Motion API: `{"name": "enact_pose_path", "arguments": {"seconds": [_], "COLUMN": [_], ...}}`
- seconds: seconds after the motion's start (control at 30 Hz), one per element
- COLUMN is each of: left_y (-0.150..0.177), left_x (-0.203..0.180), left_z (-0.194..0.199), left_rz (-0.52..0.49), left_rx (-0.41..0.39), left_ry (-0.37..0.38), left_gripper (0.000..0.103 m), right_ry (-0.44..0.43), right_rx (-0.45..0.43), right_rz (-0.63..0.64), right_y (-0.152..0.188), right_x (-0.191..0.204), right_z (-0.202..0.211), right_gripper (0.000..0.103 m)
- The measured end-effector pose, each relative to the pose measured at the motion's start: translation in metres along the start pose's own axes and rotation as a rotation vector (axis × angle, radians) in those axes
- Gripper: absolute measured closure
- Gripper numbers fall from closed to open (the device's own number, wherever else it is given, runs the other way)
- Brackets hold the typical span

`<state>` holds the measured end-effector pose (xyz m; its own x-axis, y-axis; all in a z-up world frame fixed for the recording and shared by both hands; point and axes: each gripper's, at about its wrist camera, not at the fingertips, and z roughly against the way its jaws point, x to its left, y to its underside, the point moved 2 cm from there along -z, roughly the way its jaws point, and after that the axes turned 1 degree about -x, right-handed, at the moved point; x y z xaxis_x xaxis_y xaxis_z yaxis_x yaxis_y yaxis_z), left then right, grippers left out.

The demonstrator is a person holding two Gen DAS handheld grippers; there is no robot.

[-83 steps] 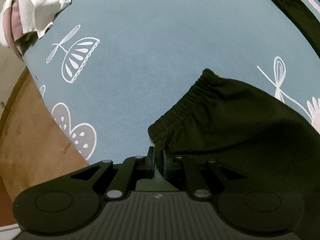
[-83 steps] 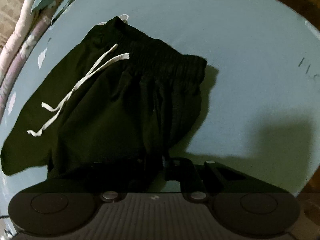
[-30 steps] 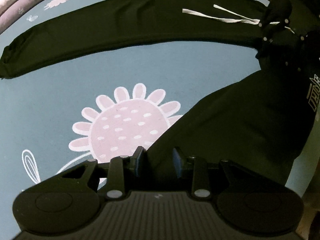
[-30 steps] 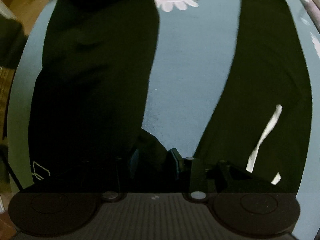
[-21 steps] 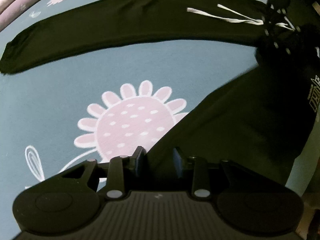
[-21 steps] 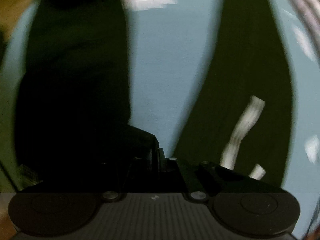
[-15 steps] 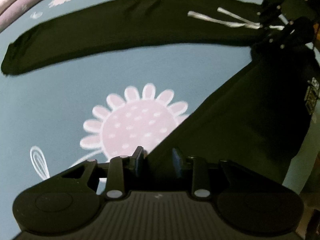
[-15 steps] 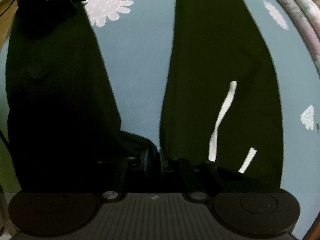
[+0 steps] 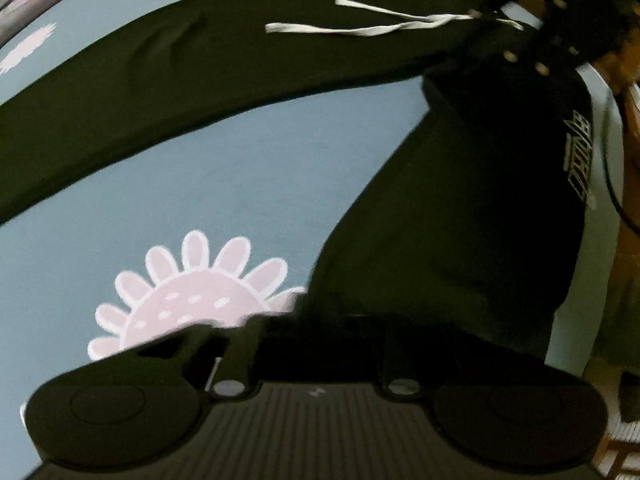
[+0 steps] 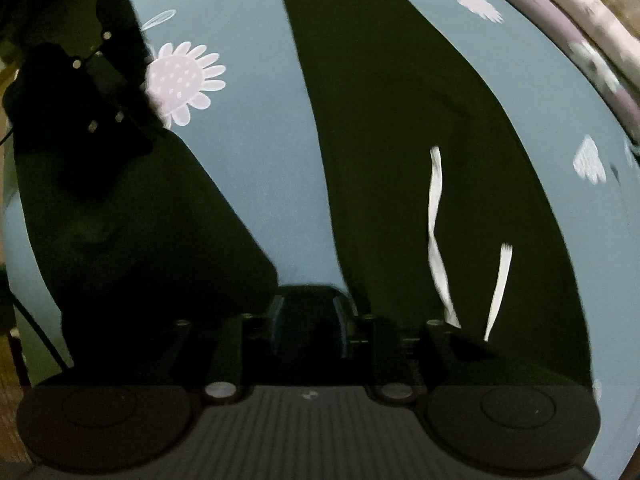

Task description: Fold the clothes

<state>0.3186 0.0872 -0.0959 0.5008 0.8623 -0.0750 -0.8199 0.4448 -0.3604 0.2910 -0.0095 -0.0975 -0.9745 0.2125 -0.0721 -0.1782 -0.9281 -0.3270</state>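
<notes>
**Black trousers spread in a V, not yet brought together**

The black trousers [image 10: 400,160] lay on the blue flower-printed sheet [image 10: 260,160], their two legs splayed apart with a wedge of bare sheet between them. One leg stretched long toward the far edge of the sheet, its white drawstring [image 10: 436,232] trailing loose over the cloth near the waist. The other leg [image 9: 460,220], the one with a printed logo, ran along the near edge, close to where the sheet dropped away to wood.

The right gripper [image 10: 308,320] sat at the waist with its tongs standing wide and nothing between them. The left gripper [image 9: 320,332] was down at the end of the logo leg; its tongs were lost in blur and black cloth, so I could not tell whether they held the fabric.

By my reckoning the garment was flat but unfolded: the legs needed laying one on the other, then folding along the length. The middle of the sheet offered open room, with only a pink flower [image 9: 192,300] printed there. The near edge gave little margin, and a rolled pink cover [image 10: 580,40] lined the far edge.
</notes>
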Motion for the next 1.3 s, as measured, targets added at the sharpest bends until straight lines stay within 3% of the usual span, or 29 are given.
{"name": "enact_pose_path", "arguments": {"seconds": [0.1,0.3,0.4,0.47,0.53,0.7,0.8,0.9,1.0,1.03,1.13,1.2,1.3], "left_y": [0.002,0.009,-0.004,-0.022,-0.040,-0.099,-0.117,-0.119,-0.118,-0.118,-0.125,-0.129,-0.123], "left_x": [0.003,0.019,0.025,0.024,0.023,-0.012,-0.041,-0.053,-0.062,-0.061,-0.040,-0.031,-0.033], "left_z": [0.017,0.029,0.043,0.041,0.039,-0.014,-0.043,-0.062,-0.064,-0.064,-0.060,-0.051,-0.029], "left_rz": [0.041,0.190,0.255,0.274,0.292,0.192,0.078,-0.014,-0.120,-0.145,-0.073,-0.012,0.045], "left_rx": [-0.035,0.007,-0.069,-0.115,-0.160,-0.177,-0.153,-0.130,-0.178,-0.189,-0.173,-0.172,-0.203], "left_ry": [-0.076,-0.068,-0.061,-0.012,0.037,0.144,0.152,0.105,-0.011,-0.089,-0.163,-0.139,-0.051], "left_gripper": [0.103,0.096,0.093,0.084,0.082,0.082,0.082,0.082,0.075,0.075,0.077,0.083,0.083], "right_ry": [-0.008,-0.044,-0.061,-0.065,-0.070,-0.082,-0.096,-0.111,-0.107,-0.105,-0.097,-0.090,-0.083], "right_rx": [0.002,0.012,0.012,0.007,0.001,-0.018,-0.030,-0.039,-0.042,-0.045,-0.051,-0.056,-0.063], "right_rz": [-0.088,-0.276,-0.366,-0.421,-0.476,-0.588,-0.634,-0.671,-0.691,-0.701,-0.729,-0.734,-0.725], "right_y": [0.005,0.036,0.047,0.054,0.060,0.075,0.083,0.093,0.101,0.104,0.112,0.115,0.117], "right_x": [0.002,0.005,0.008,0.011,0.014,0.024,0.028,0.031,0.034,0.034,0.034,0.035,0.039], "right_z": [0.001,0.007,0.006,0.005,0.003,0.005,0.009,0.013,0.015,0.016,0.019,0.022,0.024], "right_gripper": [0.073,0.064,0.061,0.059,0.058,0.057,0.054,0.053,0.052,0.051,0.050,0.048,0.041]}}
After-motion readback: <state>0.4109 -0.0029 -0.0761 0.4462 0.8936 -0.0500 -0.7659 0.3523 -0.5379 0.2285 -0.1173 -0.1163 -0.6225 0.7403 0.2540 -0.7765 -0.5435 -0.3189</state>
